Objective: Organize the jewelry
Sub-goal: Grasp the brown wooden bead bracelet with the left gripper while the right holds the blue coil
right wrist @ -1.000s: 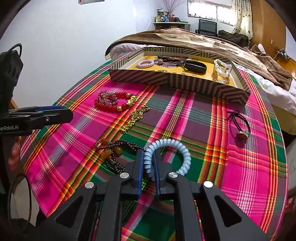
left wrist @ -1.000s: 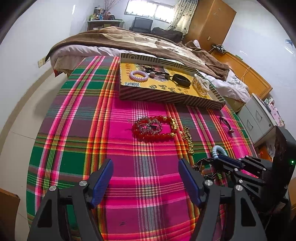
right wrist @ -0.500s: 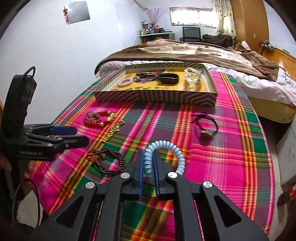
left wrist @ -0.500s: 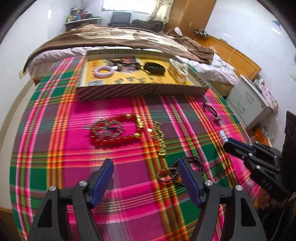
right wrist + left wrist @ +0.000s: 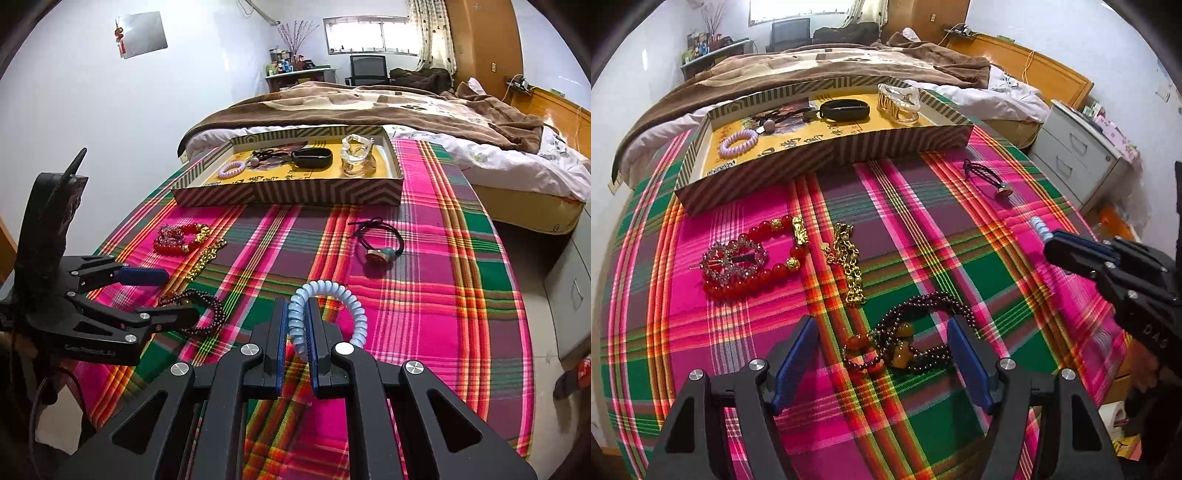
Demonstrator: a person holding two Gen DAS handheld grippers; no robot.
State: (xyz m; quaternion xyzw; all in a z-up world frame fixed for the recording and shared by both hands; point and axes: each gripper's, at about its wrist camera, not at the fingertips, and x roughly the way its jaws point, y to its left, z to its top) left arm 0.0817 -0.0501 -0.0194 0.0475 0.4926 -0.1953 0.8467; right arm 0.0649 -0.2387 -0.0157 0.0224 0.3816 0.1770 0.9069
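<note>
A: What has the right hand-held gripper (image 5: pixel 295 332) got?

B: Its jaws are clamped on a pale blue coil band (image 5: pixel 327 312), held up off the plaid cloth (image 5: pixel 424 295) on the counter.

A: And the left hand-held gripper (image 5: pixel 882 354)?

B: Jaws apart, holding nothing, poised over the dark bead strand (image 5: pixel 916 336) near the counter's near edge.

A: The rest?

B: A red bracelet (image 5: pixel 753 266) with a brooch (image 5: pixel 733 260) on it, a gold chain (image 5: pixel 847 264) just beside it, and a black cord (image 5: pixel 986 177) towards the right edge. The tray (image 5: pixel 827 155) at the far edge holds a lilac band (image 5: pixel 738 142), a black bangle (image 5: pixel 844 109) and a clear clip (image 5: pixel 899 101).
</note>
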